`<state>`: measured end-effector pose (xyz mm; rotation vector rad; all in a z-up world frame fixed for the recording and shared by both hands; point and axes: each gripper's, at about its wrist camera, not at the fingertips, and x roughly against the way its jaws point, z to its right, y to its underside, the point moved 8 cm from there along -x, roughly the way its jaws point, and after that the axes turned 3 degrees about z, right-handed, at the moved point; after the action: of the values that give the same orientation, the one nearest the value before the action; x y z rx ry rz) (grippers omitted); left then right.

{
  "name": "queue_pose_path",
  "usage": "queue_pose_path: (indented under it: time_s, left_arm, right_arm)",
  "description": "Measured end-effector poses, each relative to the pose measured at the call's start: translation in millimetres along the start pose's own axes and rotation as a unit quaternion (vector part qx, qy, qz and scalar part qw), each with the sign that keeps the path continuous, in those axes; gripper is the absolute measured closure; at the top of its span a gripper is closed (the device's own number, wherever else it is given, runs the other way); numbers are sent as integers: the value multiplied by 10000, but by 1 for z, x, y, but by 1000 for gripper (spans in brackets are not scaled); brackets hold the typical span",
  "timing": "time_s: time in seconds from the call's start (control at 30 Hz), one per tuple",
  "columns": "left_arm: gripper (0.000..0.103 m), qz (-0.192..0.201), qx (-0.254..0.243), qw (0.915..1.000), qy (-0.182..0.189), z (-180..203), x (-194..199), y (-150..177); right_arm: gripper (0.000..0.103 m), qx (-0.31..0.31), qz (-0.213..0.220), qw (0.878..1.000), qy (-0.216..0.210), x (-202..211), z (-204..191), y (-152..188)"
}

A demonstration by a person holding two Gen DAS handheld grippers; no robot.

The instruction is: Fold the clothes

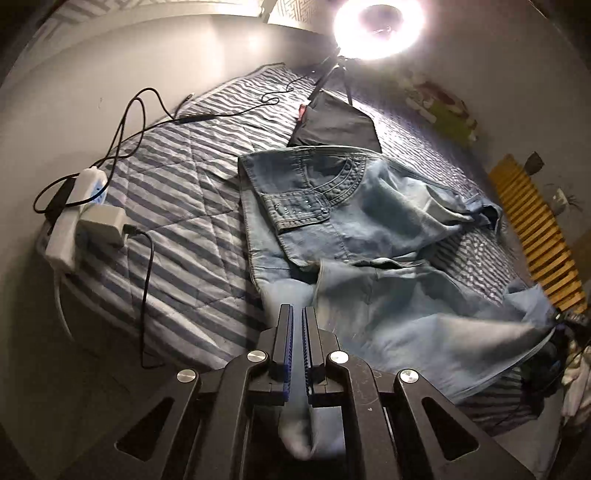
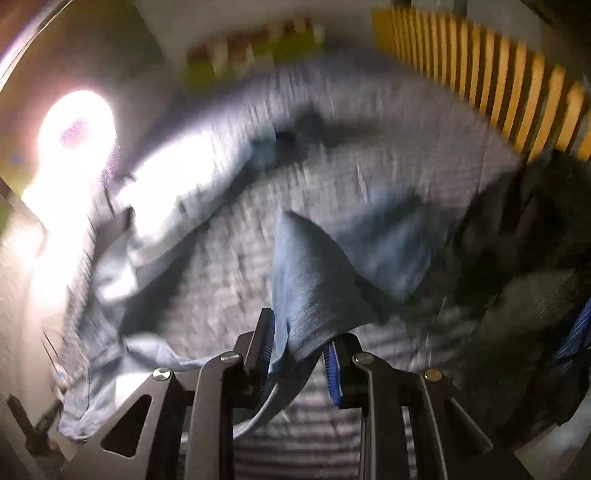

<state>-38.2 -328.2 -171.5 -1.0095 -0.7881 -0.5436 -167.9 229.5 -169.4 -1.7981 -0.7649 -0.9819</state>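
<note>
Light blue jeans (image 1: 332,206) lie spread on the striped quilt (image 1: 177,192), waistband and pocket toward the far end, legs crumpled toward me. My left gripper (image 1: 297,314) is shut on a fold of one jeans leg, and the cloth hangs out below its fingers. In the blurred right wrist view, my right gripper (image 2: 299,347) stands open. A peak of jeans cloth (image 2: 310,280) lies in the gap and drapes over the blue-padded right finger (image 2: 332,373).
A white power strip (image 1: 70,221) with a charger and black cables sits on the bed's left edge. A folded dark garment (image 1: 332,122) and a ring light (image 1: 380,26) on a tripod stand at the far end. Yellow slats (image 1: 535,229) and dark clothes (image 2: 517,258) lie to the right.
</note>
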Motion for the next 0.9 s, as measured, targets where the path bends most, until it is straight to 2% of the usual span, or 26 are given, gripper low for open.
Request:
queue_pose_path:
  time_s: [0.1, 0.17, 0.2, 0.27, 0.37, 0.43, 0.53, 0.6, 0.63, 0.67, 0.7, 0.73, 0.8, 0.87, 0.9]
  left_arm:
    - [91, 234, -85, 9997, -63, 1, 15, -7]
    - [88, 344, -84, 9994, 55, 7, 25, -14]
    - [88, 383, -117, 9991, 121, 13, 25, -17]
    - [88, 442, -279, 9984, 220, 32, 22, -22]
    - [88, 344, -708, 9958, 458, 76, 2, -22]
    - [88, 194, -1026, 9922, 681, 114, -16, -16]
    - [88, 0, -1450, 9843, 1011, 170, -36, -4]
    - [88, -198, -1934, 9728, 1264, 216, -50, 10]
    - [84, -287, -2167, 9668, 1319, 235, -56, 17]
    - [74, -361, -2417, 9599, 1377, 257, -63, 25]
    - [70, -418, -2714, 9506, 1450, 280, -68, 33]
    - [64, -423, -2986, 9419, 1480, 300, -73, 41]
    - [60, -391, -3591, 9210, 1460, 341, -81, 55]
    - [47, -354, -4158, 8958, 1528, 382, -89, 68]
    - [44, -342, -4298, 8887, 1561, 393, -92, 72]
  right_arm:
    - [79, -355, -415, 9983, -183, -27, 22, 23]
    - [79, -630, -533, 9948, -597, -27, 31, 34]
    - [79, -792, -426, 9929, -775, -20, 38, 37]
    - [79, -904, -76, 9921, -869, -3, 53, 40]
    - [79, -1023, 629, 9905, -663, 22, 81, 42]
    - [79, -1154, 955, 9876, -468, 34, 99, 41]
    - [79, -1320, 1033, 9848, -459, 40, 115, 38]
    - [79, -1321, 1100, 9847, -284, 38, 128, 32]
    - [77, -1358, 1101, 9843, -251, 36, 133, 28]
    - [73, -1438, 1075, 9834, -278, 31, 138, 26]
    - [69, -1612, 981, 9810, -449, 20, 142, 22]
    - [68, -1720, 923, 9790, -592, 14, 142, 22]
    - [68, -1882, 826, 9748, -865, -5, 141, 13]
    - [67, -1880, 774, 9754, -853, -23, 141, -6]
    - [65, -1841, 758, 9763, -845, -32, 140, -16]
